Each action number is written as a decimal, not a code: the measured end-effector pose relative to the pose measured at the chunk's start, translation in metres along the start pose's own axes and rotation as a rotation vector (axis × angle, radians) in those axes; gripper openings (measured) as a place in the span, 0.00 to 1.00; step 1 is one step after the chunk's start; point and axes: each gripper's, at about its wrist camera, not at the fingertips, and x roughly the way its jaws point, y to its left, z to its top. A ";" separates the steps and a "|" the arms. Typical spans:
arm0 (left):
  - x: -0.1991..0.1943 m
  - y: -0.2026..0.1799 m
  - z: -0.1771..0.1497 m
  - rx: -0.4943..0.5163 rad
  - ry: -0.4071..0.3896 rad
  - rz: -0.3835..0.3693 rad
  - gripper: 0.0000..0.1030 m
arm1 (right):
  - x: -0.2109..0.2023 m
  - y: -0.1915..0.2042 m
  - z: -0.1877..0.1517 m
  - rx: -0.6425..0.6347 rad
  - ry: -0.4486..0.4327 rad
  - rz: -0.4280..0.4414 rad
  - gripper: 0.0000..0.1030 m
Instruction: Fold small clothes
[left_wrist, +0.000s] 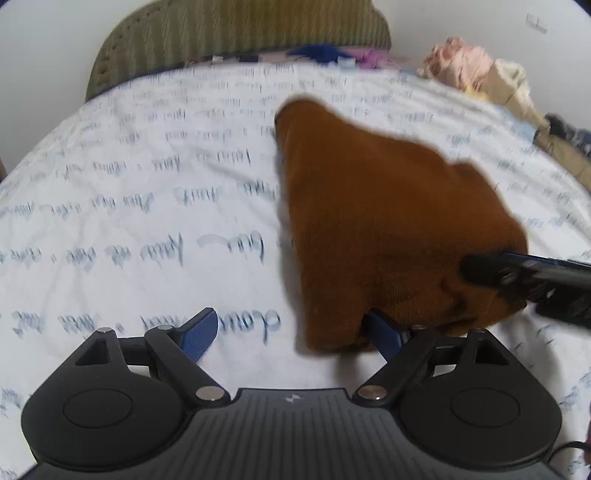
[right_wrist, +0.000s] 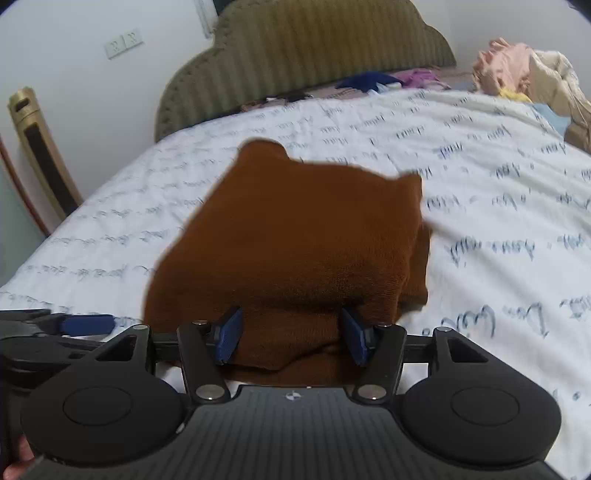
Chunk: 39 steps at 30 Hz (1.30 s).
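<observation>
Cloth, a soft brown knit garment (right_wrist: 295, 236) on the bed (right_wrist: 480, 221), looks limp and light, best pinched at its near edge, where both grippers' fingers (right_wrist: 229, 334) stand spread.

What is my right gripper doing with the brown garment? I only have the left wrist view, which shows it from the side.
Observer: The right gripper has the brown garment's near folded edge between its two fingers; I cannot tell whether it pinches.
Operator: Is the cloth layered there?
Observer: Yes, stacked layers show along its right edge.
Operator: Anything on the wall left of the headboard?
Observer: Two wall sockets.
</observation>
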 end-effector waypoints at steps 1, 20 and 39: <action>-0.008 0.004 0.006 -0.005 -0.029 -0.003 0.86 | -0.011 -0.009 0.006 0.060 -0.030 0.044 0.59; 0.057 -0.006 0.051 -0.007 0.061 -0.120 0.97 | 0.056 -0.080 0.003 0.487 0.107 0.231 0.38; 0.029 -0.011 0.031 -0.013 0.139 -0.160 0.68 | 0.012 -0.105 -0.012 0.589 0.194 0.269 0.49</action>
